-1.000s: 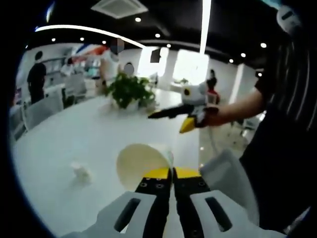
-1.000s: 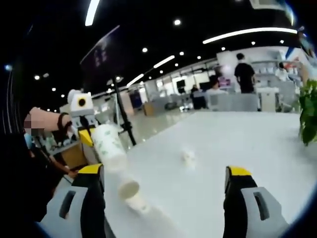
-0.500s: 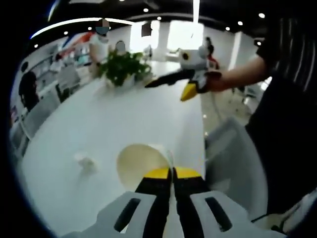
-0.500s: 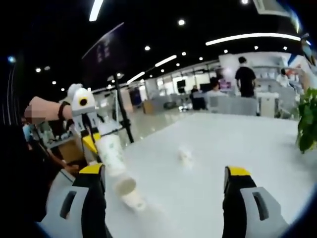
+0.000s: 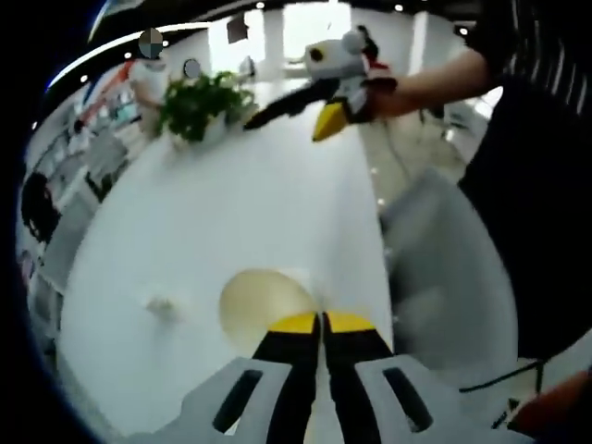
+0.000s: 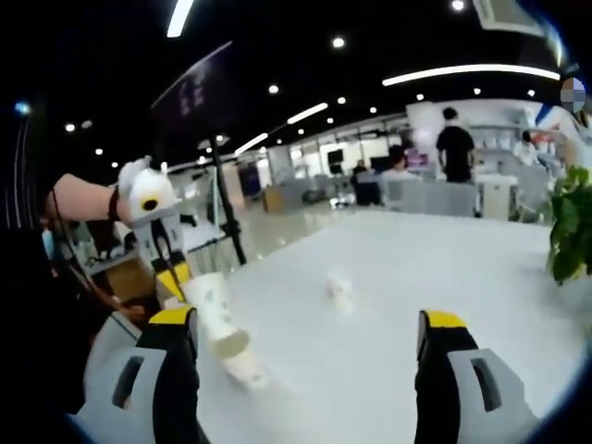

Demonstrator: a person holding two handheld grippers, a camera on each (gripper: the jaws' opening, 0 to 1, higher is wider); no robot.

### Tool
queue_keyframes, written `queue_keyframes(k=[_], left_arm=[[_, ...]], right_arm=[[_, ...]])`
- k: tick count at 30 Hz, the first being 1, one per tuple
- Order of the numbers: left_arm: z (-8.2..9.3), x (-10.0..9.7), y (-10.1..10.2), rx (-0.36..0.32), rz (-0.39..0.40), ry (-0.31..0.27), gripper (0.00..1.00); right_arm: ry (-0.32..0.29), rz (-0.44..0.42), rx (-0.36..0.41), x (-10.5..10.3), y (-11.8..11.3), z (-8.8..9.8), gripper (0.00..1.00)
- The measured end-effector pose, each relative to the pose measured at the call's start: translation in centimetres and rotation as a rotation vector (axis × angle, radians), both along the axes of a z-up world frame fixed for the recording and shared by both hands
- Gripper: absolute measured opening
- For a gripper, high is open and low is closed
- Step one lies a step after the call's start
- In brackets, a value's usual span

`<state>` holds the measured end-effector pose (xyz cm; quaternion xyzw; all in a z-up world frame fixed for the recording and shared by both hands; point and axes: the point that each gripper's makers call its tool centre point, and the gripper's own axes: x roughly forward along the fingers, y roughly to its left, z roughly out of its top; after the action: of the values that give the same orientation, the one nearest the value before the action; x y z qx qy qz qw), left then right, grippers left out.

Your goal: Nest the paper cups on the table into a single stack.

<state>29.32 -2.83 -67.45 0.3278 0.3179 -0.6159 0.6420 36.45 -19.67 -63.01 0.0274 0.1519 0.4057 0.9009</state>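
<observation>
My left gripper (image 5: 322, 319) is shut on the rim of a white paper cup (image 5: 263, 307), whose cream inside faces the camera. In the right gripper view, the left gripper (image 6: 176, 277) comes in from the left and holds that cup (image 6: 217, 316) tilted, mouth down. The cup hangs just above a second paper cup (image 6: 242, 372) lying on the white table (image 6: 444, 277). My right gripper (image 6: 305, 335) stands open above the table with nothing between its jaws. It also hangs over the far end of the table as the right gripper (image 5: 298, 113).
A small white crumpled object (image 6: 340, 289) lies mid-table, the same small object (image 5: 162, 307) left of the held cup. A potted plant (image 5: 194, 106) stands at the far end. A grey chair (image 5: 444, 268) sits along the table's right edge. People stand in the background.
The left gripper has carried its cup downward, close over the cup lying on the table. The left camera now tilts further down at the table. The right gripper stays open.
</observation>
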Motion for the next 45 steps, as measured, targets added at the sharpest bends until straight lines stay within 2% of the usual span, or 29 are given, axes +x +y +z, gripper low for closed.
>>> queue_keyframes(k=[3, 7, 11, 17, 26, 33, 45], left_arm=[[-0.7, -0.2, 0.7, 0.065, -0.041, -0.022, 0.00], [-0.6, -0.3, 0.3, 0.050, -0.036, -0.021, 0.00], [-1.1, -0.5, 0.1, 0.067, -0.069, -0.024, 0.00], [-2.1, -0.5, -0.2, 0.101, -0.081, -0.022, 0.00], [-2.6, -0.7, -1.1, 0.120, -0.109, -0.025, 0.00], [-3.5, -1.2, -1.0, 0.154, -0.140, -0.020, 0.00], [-4.7, -1.0, -1.4, 0.192, -0.142, -0.013, 0.00]], right_arm=[[0.002, -0.007, 0.005, 0.0, -0.2, -0.1, 0.97], [0.007, -0.008, 0.011, -0.3, 0.0, -0.2, 0.96], [0.008, -0.005, 0.009, -0.6, 0.2, -0.4, 0.96], [0.003, -0.003, 0.006, -0.6, 0.4, -0.3, 0.96], [0.006, -0.005, 0.008, -0.8, 0.4, -0.5, 0.96], [0.012, -0.010, 0.016, -1.0, 0.1, -0.6, 0.95], [0.020, -0.016, 0.018, -1.3, -0.3, -1.0, 0.95]])
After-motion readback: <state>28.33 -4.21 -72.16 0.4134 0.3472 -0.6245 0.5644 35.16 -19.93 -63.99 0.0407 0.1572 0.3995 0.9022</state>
